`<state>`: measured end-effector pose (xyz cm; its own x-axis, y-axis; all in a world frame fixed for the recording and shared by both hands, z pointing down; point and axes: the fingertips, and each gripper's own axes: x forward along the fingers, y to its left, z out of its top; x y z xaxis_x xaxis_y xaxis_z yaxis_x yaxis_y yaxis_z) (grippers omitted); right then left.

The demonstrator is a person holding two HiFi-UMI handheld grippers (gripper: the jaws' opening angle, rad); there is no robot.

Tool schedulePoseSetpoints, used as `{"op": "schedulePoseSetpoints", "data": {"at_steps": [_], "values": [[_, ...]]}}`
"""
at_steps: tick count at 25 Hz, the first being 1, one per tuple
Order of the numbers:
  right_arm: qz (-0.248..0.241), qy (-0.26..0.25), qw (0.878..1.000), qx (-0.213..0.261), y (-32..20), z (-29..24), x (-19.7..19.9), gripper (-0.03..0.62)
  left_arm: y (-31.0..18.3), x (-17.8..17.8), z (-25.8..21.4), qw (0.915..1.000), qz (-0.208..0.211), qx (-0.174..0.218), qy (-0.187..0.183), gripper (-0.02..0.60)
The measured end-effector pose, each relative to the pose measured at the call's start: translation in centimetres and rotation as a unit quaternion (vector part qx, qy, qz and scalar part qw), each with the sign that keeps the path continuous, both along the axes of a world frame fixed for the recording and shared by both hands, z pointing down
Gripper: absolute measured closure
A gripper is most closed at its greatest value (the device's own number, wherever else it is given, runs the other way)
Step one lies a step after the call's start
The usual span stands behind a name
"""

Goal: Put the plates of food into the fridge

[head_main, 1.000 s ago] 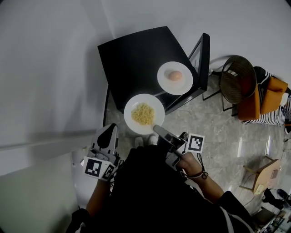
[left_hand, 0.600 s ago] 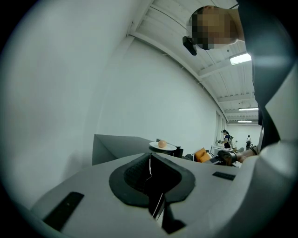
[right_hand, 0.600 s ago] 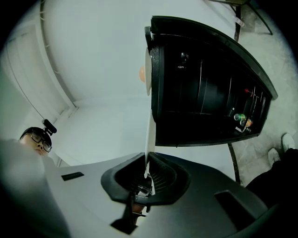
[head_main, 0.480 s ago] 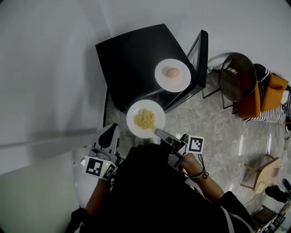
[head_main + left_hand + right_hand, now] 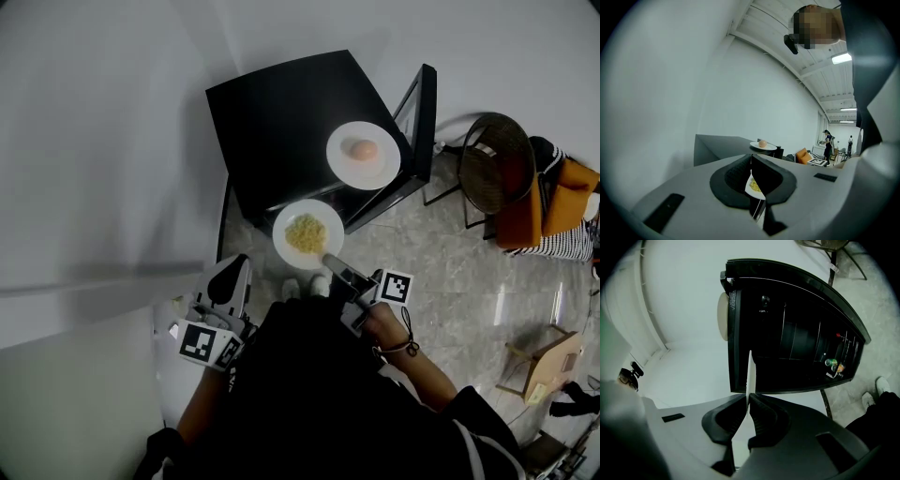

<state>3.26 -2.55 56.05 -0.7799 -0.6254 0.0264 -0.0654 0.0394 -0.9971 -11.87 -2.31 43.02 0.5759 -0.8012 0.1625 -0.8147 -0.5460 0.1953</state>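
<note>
Step in hand: carrying the noodle plate (image 5: 307, 234), clamped by its near rim in the right gripper (image 5: 329, 262), jaws just tightened, off the front edge of the black cabinet (image 5: 281, 122). Left gripper (image 5: 228, 274) closed on nothing, back from the cabinet. Egg plate (image 5: 363, 155) left on the cabinet top. Next, probably: keep level, lower, slide onto a shelf inside, presumably the fridge.

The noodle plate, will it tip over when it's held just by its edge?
Probably stiff: the noodle plate lies flat though the right gripper, its jaws just closing tighter, pinches only its rim. It might tip, since the food sits out past the grip. The loose noodles could slide if it tilts.
</note>
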Motion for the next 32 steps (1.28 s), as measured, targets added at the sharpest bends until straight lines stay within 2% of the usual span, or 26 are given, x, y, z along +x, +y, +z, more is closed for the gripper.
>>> {"op": "schedulePoseSetpoints", "data": {"at_steps": [7,11,32], "values": [[0.0,0.019,1.0,-0.003,-1.9,2.7,-0.4,0.553,0.1,0.0,-0.1,1.0,-0.002,-0.001,-0.002,0.554],[0.009,0.014,1.0,-0.017,-3.1,3.8,-0.6,0.553,0.2,-0.1,0.1,1.0,-0.004,-0.004,-0.004,0.554],[0.034,0.034,0.998,-0.029,-10.9,7.3,-2.3,0.554,-0.7,-1.7,1.4,0.9996,-0.018,-0.015,-0.016,0.554]]}}
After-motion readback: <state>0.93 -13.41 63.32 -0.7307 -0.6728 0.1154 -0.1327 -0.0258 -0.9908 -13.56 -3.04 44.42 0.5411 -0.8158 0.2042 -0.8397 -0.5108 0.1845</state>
